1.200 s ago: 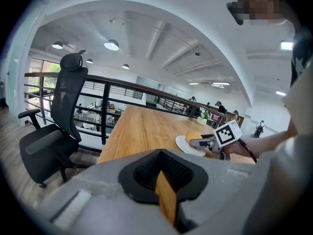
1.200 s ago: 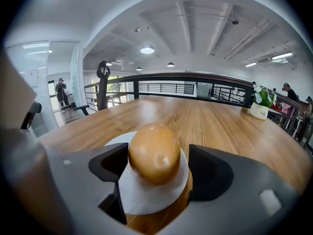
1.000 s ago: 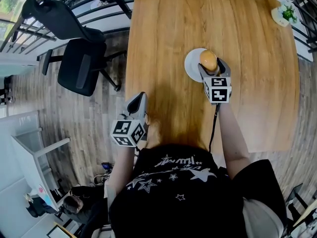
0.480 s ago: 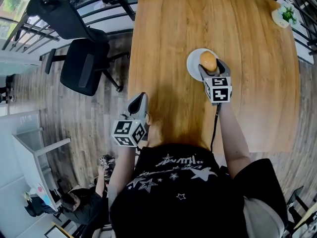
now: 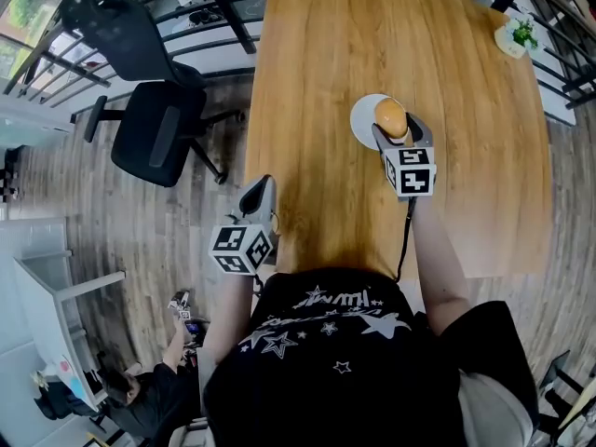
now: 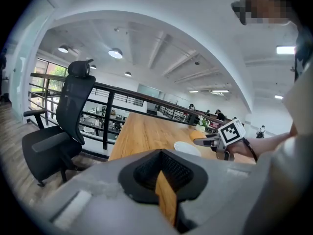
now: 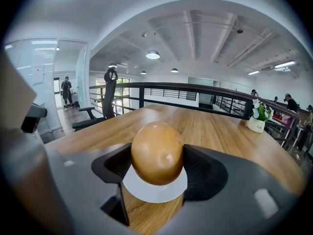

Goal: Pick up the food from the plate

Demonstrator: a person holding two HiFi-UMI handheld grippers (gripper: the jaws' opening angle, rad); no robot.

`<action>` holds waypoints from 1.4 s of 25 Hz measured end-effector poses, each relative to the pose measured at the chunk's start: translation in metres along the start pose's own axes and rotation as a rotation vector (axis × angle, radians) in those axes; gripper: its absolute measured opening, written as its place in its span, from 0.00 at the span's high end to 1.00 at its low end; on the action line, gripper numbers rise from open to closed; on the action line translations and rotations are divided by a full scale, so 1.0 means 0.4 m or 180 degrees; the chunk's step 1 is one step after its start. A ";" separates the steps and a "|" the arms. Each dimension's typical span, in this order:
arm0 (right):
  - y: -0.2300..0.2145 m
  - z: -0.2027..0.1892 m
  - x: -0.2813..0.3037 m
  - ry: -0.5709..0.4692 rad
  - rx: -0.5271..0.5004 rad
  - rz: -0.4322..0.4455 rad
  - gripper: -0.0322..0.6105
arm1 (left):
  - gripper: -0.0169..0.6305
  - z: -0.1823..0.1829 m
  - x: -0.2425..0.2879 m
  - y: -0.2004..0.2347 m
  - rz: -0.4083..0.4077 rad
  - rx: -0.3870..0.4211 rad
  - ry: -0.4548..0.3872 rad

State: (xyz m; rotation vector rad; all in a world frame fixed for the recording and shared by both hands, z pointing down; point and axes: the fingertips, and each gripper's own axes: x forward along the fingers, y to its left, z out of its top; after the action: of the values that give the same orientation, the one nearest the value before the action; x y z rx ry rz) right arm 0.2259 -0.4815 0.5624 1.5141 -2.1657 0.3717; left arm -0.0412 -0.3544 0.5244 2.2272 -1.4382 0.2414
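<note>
A smooth golden-brown bun (image 5: 391, 116) sits over a small white plate (image 5: 360, 119) near the middle of the wooden table (image 5: 317, 54). My right gripper (image 5: 395, 128) is shut on the bun, one pad pressing each side (image 7: 156, 153). The plate's rim (image 7: 154, 194) shows just beneath the bun; I cannot tell whether the bun still touches it. My left gripper (image 5: 259, 192) hangs at the table's near-left edge, apart from the plate. Its jaws are together with nothing in them (image 6: 165, 182). From the left gripper view the plate (image 6: 186, 148) lies ahead to the right.
A black office chair (image 5: 154, 133) stands on the floor left of the table, beside a dark railing (image 5: 214, 17). A small potted plant (image 5: 518, 33) sits at the table's far right corner. A person (image 5: 154, 394) crouches on the floor at lower left.
The right gripper's jaws have closed slightly onto the bun. Both grippers stay in place; the view has shifted a little.
</note>
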 end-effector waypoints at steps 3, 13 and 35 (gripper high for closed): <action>0.029 0.013 -0.043 -0.0040 0.0005 -0.0017 0.44 | 0.97 0.000 -0.032 0.004 -0.0041 -0.0010 -0.0026; 0.080 0.034 -0.152 -0.0140 0.0055 -0.0190 0.44 | 0.97 0.009 -0.109 0.014 -0.0214 0.0044 -0.0119; 0.262 0.037 -0.380 -0.0423 0.0256 -0.0478 0.44 | 0.97 0.019 -0.286 0.054 -0.0627 0.0299 -0.0197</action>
State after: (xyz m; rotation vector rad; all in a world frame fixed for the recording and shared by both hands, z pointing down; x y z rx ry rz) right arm 0.1675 -0.3285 0.4753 1.7796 -2.1412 0.3187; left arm -0.1111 -0.2727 0.4793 2.4529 -1.2496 0.1790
